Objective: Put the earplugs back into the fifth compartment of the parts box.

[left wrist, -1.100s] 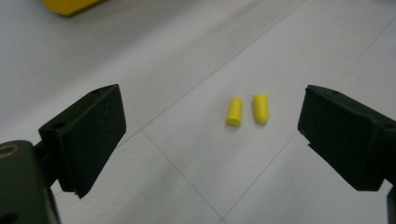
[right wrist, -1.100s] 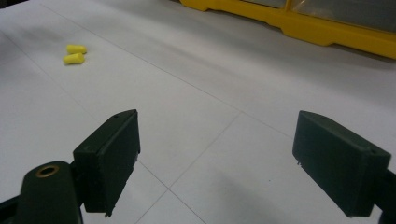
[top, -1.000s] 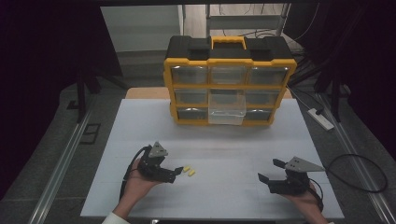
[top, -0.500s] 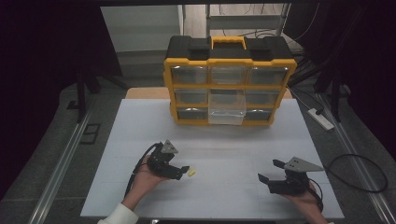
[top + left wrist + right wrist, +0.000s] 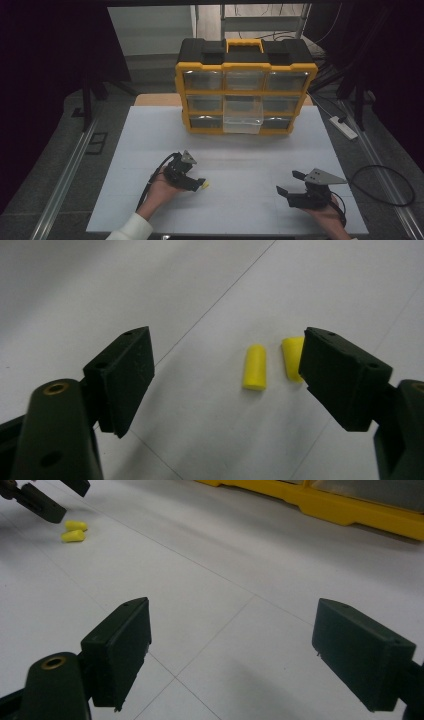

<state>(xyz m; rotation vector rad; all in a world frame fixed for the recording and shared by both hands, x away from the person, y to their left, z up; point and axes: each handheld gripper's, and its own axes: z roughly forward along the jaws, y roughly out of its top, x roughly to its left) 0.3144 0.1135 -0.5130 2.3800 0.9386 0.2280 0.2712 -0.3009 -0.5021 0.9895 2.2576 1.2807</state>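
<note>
Two yellow foam earplugs point(image 5: 254, 367) lie side by side on the white table point(image 5: 250, 160); in the high view they show as a yellow spot point(image 5: 205, 185). My left gripper point(image 5: 225, 375) is open just above them, one earplug in the gap and the other point(image 5: 291, 356) partly behind the right jaw. In the high view this gripper point(image 5: 197, 183) sits front left. My right gripper point(image 5: 287, 182) rests open at the front right with nothing between its jaws point(image 5: 232, 645). Its view shows the earplugs point(image 5: 75, 531) far off at upper left.
A yellow and black drawer organizer point(image 5: 245, 85) stands at the table's back, with one clear drawer point(image 5: 242, 120) pulled out at its lower middle. A white power strip point(image 5: 342, 127) and a black cable point(image 5: 385, 185) lie off the table's right side.
My left gripper has moved right and a little forward, so its jaws now reach the earplugs. The right gripper has stayed in place.
</note>
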